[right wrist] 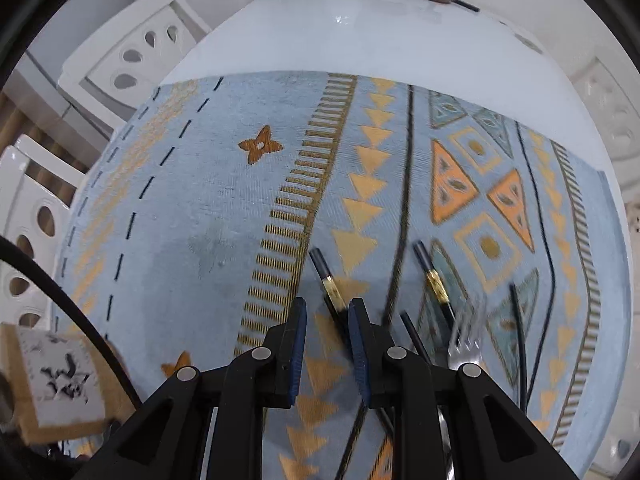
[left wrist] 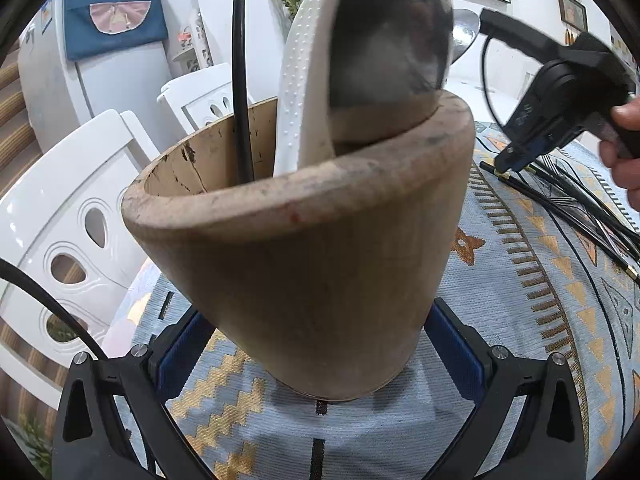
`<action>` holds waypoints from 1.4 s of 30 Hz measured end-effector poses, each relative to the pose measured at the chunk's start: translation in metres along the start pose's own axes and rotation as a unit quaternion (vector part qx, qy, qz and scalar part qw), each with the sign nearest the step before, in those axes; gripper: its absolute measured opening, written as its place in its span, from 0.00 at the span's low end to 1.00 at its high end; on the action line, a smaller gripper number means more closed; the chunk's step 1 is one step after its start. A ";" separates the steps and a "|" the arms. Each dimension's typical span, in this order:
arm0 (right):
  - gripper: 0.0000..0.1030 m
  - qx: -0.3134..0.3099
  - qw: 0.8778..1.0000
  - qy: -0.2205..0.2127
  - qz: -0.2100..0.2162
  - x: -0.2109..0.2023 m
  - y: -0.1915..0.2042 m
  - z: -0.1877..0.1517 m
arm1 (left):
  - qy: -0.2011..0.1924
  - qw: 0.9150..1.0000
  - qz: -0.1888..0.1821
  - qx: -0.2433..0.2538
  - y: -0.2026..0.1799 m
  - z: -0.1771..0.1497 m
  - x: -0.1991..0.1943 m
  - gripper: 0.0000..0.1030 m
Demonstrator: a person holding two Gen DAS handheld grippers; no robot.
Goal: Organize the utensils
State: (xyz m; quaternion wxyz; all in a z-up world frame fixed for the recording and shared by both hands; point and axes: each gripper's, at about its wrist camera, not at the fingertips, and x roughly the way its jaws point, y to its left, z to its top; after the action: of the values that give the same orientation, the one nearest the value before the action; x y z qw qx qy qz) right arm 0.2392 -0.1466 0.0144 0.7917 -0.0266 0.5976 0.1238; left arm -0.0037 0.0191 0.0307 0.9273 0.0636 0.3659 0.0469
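Note:
My left gripper [left wrist: 316, 316] is shut on the base of a wooden utensil holder [left wrist: 304, 264], which tilts away from me. A white-handled ladle [left wrist: 304, 80] with a black bowl and a thin black stick [left wrist: 240, 80] stand in it. To the right, a hand [left wrist: 624, 152] holds my right gripper [left wrist: 504, 160] low over a bundle of black chopsticks [left wrist: 560, 196]. In the right wrist view, my right gripper [right wrist: 327, 308] points steeply down, its jaws a narrow gap apart. A gold-banded black chopstick [right wrist: 326, 276] lies on the cloth beneath that gap, with neither pad pressing on it.
A second chopstick [right wrist: 434, 280], a blurred fork [right wrist: 466, 336] and a thin black utensil [right wrist: 518, 340] lie right of the gripper. The patterned blue cloth [right wrist: 200, 200] covers a white table [right wrist: 360, 32]. White chairs [right wrist: 132, 52] stand at the left; a cork-edged tile [right wrist: 56, 384] lies near the edge.

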 end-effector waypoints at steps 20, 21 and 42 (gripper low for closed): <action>0.09 -0.017 0.993 -0.119 0.006 -0.083 0.004 -0.021 | 0.001 1.000 0.013 0.014 -0.008 -0.003 0.005 1.00; 0.09 -0.013 0.992 -0.129 0.009 -0.095 0.002 -0.028 | 0.002 1.000 0.012 0.014 -0.008 -0.003 0.006 1.00; 0.07 0.009 0.933 -0.358 0.034 -0.290 0.064 -0.076 | 0.004 1.000 0.009 0.013 -0.010 -0.006 0.007 1.00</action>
State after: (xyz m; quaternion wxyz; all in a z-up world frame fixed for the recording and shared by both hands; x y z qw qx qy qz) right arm 0.0791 -0.1466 0.2760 0.9485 0.0473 0.2767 0.1466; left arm -0.0018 0.0107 0.0203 0.9245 0.0788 0.3695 0.0508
